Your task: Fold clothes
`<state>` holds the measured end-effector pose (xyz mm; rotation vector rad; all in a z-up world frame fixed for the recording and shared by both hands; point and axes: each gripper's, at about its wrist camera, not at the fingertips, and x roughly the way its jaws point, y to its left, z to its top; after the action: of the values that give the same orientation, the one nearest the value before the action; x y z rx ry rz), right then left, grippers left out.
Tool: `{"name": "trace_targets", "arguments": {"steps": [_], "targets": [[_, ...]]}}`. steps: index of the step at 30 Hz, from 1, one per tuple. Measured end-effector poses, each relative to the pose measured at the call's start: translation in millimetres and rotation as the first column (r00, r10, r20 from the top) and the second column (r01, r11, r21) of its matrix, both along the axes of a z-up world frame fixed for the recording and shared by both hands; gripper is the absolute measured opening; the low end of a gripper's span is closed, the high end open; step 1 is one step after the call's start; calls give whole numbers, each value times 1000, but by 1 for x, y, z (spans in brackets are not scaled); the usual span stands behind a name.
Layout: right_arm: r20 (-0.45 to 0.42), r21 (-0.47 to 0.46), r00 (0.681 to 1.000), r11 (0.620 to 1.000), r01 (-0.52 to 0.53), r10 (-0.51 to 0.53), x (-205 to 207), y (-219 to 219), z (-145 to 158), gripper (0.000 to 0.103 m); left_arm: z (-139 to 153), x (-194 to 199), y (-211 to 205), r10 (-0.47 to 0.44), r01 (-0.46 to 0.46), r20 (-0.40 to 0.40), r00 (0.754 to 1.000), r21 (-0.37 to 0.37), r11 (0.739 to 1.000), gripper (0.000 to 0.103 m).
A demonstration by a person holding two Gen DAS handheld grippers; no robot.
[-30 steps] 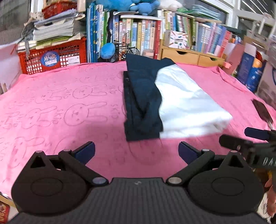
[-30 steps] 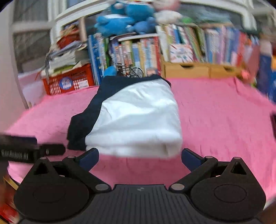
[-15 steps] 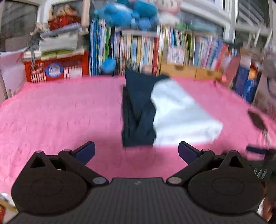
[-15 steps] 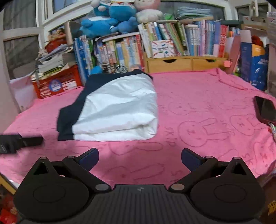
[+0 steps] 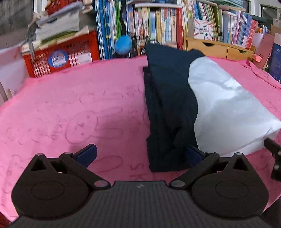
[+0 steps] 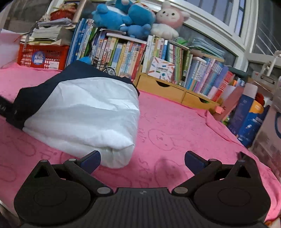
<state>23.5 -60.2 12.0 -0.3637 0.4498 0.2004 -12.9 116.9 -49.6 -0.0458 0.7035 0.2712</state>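
On the pink blanket (image 5: pixel 73 105), left gripper (image 5: pixel 139 155) wide open and empty at the dark edge of the folded garment (image 5: pixel 168 108), soft and light, best taken at near corners, right gripper (image 6: pixel 142 160) likewise open, empty.

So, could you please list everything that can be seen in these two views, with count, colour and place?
folded garment: one, navy and white, on the blanket, centre.
blanket: one, pink with rabbit outlines, covering the surface.
crate: one, red, back left, papers stacked on top.
books: many, mixed colours, upright in a row behind.
drawer unit: one, light wood, under the books.
plush toys: several, blue and one pink-white, on top of the books.
left hand-held gripper: one, black with blue pads, open, at the navy edge.
right hand-held gripper: one, same colours, open, at the white corner.
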Motion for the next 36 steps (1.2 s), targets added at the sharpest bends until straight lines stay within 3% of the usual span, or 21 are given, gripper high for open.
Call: {"name": "trace_targets", "arguments": {"steps": [3,8,11,15,18,21,23,24,26,27,28,32,34,36], "targets": [[4,-6,1000,1000,28,-28,13,-12,-7,103,-3,0,8,-18,18,-2,1000,-44,999,103],[-126,152,992,988,-5,24,30,-55,-12,103,-2,3,17,-68,68,-4,998,-50,996,103],[-100,73,992,994,-75,83,31,-57,-14,103,-2,6,21,-91,91,-9,996,-53,994,103],[-149,85,982,991,-101,113,37,-60,-6,103,-3,6,25,-108,108,-1,994,-51,993,103],[-157,185,973,973,-141,171,28,-75,16,103,-3,4,27,-115,115,10,993,-51,992,103],[-65,355,967,912,-207,245,20,-92,48,103,-2,5,28,-118,118,10,993,-53,992,103],[-64,413,965,888,-205,253,29,-84,53,102,-2,5,29,-122,122,8,993,-55,991,103],[-77,429,963,880,-203,260,36,-76,51,97,-2,5,30,-125,125,6,992,-57,991,103],[-110,451,956,870,-197,274,49,-58,46,74,-1,5,31,-131,131,3,991,-61,990,103],[-147,424,950,885,-193,277,52,-46,37,49,-1,5,31,-132,132,1,991,-62,989,103],[-185,396,942,899,-188,279,55,-34,26,32,-1,5,31,-133,133,0,991,-62,989,103],[-246,266,929,941,-210,276,40,-11,-12,32,-1,4,32,-136,136,1,991,-63,989,103],[-232,196,930,950,-242,285,23,-7,-18,32,-1,4,33,-141,141,1,990,-64,988,103],[-266,172,910,945,-279,317,13,-9,-11,32,-1,3,34,-148,148,4,989,-64,987,103]]}}
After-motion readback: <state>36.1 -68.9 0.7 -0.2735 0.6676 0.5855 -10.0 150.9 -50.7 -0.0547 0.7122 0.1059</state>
